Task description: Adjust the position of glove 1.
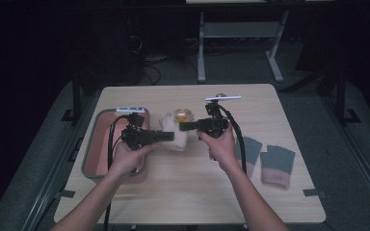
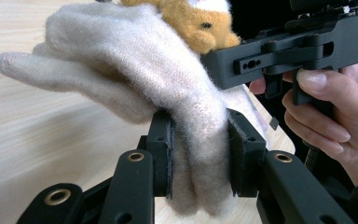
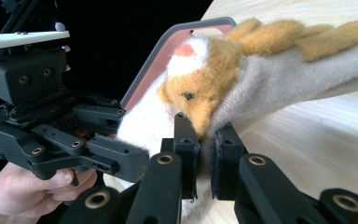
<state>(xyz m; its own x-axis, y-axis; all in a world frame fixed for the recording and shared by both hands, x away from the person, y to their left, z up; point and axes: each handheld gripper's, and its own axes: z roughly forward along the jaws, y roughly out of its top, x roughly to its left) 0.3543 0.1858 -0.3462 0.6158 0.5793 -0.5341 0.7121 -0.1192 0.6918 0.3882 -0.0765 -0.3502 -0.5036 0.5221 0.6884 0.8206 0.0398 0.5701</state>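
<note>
A fuzzy cream glove (image 1: 178,142) with an orange animal face (image 1: 183,115) hangs lifted over the middle of the wooden table (image 1: 188,192), held from both sides. My left gripper (image 1: 171,136) comes in from the left and is shut on the glove's cream cuff (image 2: 200,140), pads pressing into the wool. My right gripper (image 1: 183,126) reaches in from the right, its jaws nearly touching, pinching the glove (image 3: 270,84) just under the orange face (image 3: 205,88). The glove's fingers (image 2: 51,70) trail off sideways above the table.
A pink tray with a grey rim (image 1: 87,154) lies at the table's left, under my left hand; its rim (image 3: 168,51) shows behind the glove. Two grey and pink gloves (image 1: 278,165) lie flat at the right. Floor and desk legs (image 1: 201,53) lie beyond.
</note>
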